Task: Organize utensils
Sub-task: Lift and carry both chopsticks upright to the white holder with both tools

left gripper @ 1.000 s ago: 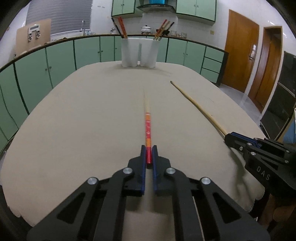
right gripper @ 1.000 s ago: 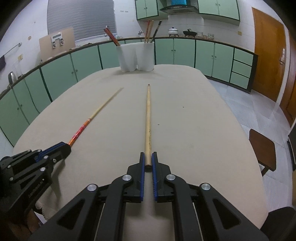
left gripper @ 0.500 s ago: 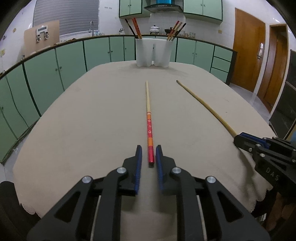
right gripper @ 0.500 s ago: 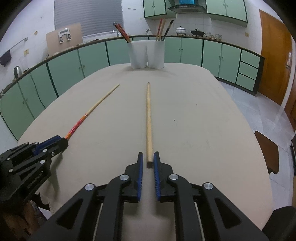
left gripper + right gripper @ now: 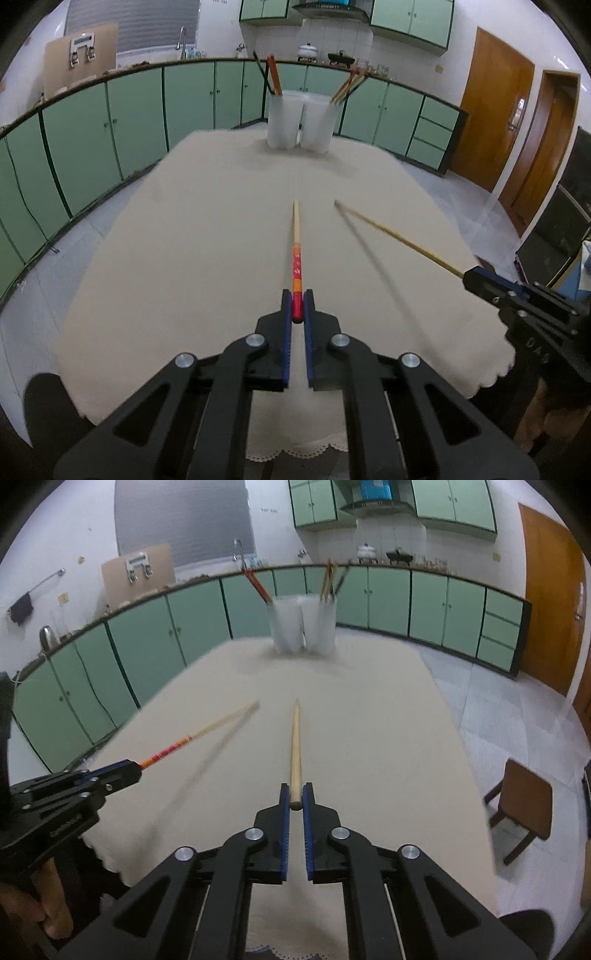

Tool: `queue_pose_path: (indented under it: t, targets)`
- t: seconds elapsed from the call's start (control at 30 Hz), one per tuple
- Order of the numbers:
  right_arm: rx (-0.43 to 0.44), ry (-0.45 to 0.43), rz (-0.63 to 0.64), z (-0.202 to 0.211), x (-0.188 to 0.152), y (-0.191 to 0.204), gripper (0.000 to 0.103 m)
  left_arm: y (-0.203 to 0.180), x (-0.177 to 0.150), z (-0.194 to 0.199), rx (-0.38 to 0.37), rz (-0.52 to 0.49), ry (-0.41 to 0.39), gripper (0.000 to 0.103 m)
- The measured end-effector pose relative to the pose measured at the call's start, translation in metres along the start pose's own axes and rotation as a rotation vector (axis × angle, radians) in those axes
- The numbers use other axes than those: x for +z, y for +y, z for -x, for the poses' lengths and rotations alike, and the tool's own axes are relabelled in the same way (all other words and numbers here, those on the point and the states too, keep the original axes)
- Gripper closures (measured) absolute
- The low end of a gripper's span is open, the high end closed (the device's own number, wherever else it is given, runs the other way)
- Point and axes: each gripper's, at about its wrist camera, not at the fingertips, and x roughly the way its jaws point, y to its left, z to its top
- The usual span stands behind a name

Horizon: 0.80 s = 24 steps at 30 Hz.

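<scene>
My left gripper (image 5: pixel 297 308) is shut on the red end of a red-and-orange chopstick (image 5: pixel 296 254) and holds it lifted above the table, tip pointing away. My right gripper (image 5: pixel 295 795) is shut on the thick end of a plain wooden chopstick (image 5: pixel 294 746), also lifted. Each gripper shows in the other's view: the right gripper (image 5: pixel 476 278) with the plain chopstick (image 5: pixel 399 238), the left gripper (image 5: pixel 125 770) with the red chopstick (image 5: pixel 192 738). Two white holders (image 5: pixel 299 123) with several chopsticks stand at the table's far end.
The table carries a beige cloth (image 5: pixel 207 258) with a scalloped front edge. Green cabinets (image 5: pixel 92 125) run round the room. A wooden stool (image 5: pixel 521 805) stands on the floor to the right. Wooden doors (image 5: pixel 491 122) are at the far right.
Both grippers closed on their chopsticks and raised them off the cloth; both views now look down from higher up.
</scene>
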Motion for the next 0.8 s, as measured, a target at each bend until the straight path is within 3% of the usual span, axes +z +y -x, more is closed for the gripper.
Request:
queue_pose_path:
  t: [0.4, 0.6, 0.8]
  targets:
    - [0.036, -0.066, 0.09, 0.052, 0.076, 0.007, 0.096, 0.005, 0.053, 0.053, -0.032, -0.04, -0.077, 0.098]
    - [0.047, -0.035, 0.148, 0.039, 0.107, 0.007, 0.096, 0.01, 0.089, 0.058, -0.071, -0.054, -0.063, 0.098]
    - [0.067, 0.011, 0.198, 0.019, 0.145, 0.009, 0.096, 0.008, 0.128, 0.049, -0.109, -0.086, 0.001, 0.098]
